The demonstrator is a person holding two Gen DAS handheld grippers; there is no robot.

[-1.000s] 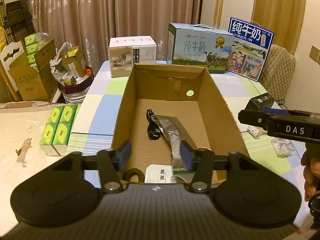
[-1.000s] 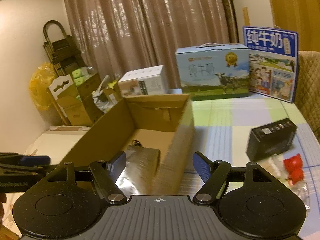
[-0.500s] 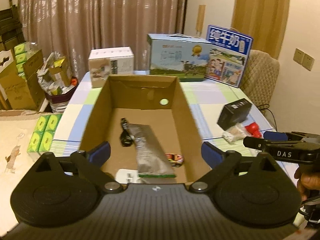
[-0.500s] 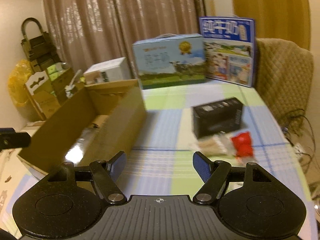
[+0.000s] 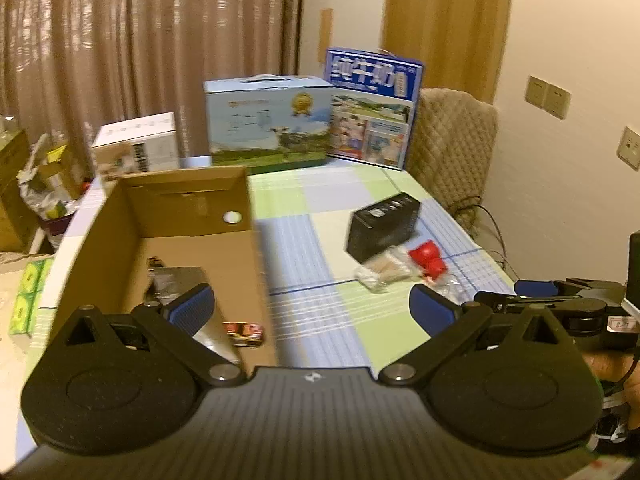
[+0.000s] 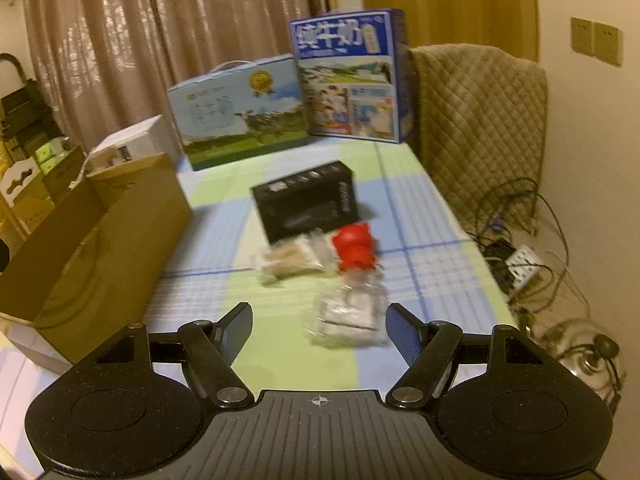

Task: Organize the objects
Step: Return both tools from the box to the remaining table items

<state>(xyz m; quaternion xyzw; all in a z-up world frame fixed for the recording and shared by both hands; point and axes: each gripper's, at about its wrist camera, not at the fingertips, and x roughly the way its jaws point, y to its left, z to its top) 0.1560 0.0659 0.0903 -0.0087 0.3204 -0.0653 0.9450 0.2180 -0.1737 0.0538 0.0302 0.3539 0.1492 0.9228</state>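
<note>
An open cardboard box point(image 5: 240, 196) stands on the checked table and holds a silver pouch point(image 5: 180, 280), a black cable and a small toy car point(image 5: 244, 330). To its right lie a black box point(image 5: 382, 222), a snack packet point(image 5: 382, 270), a red toy point(image 5: 428, 260) and a clear packet point(image 6: 348, 316). My left gripper point(image 5: 312, 308) is open and empty above the box's right wall. My right gripper point(image 6: 318, 330) is open and empty, just short of the clear packet, with the red toy point(image 6: 356, 250) and the black box point(image 6: 306, 200) beyond.
Two milk cartons point(image 5: 268, 120) point(image 5: 372, 108) and a white box point(image 5: 136, 144) stand at the table's far edge. A padded chair point(image 6: 476, 128) is at the far right. Cables and a power strip point(image 6: 520, 260) lie beyond the right edge. Green packs point(image 5: 28, 300) lie left.
Both grippers have swung right, away from the cardboard box toward the loose items. The left gripper opened from nearly shut to wide open. The right gripper now faces the clear packet and red toy.
</note>
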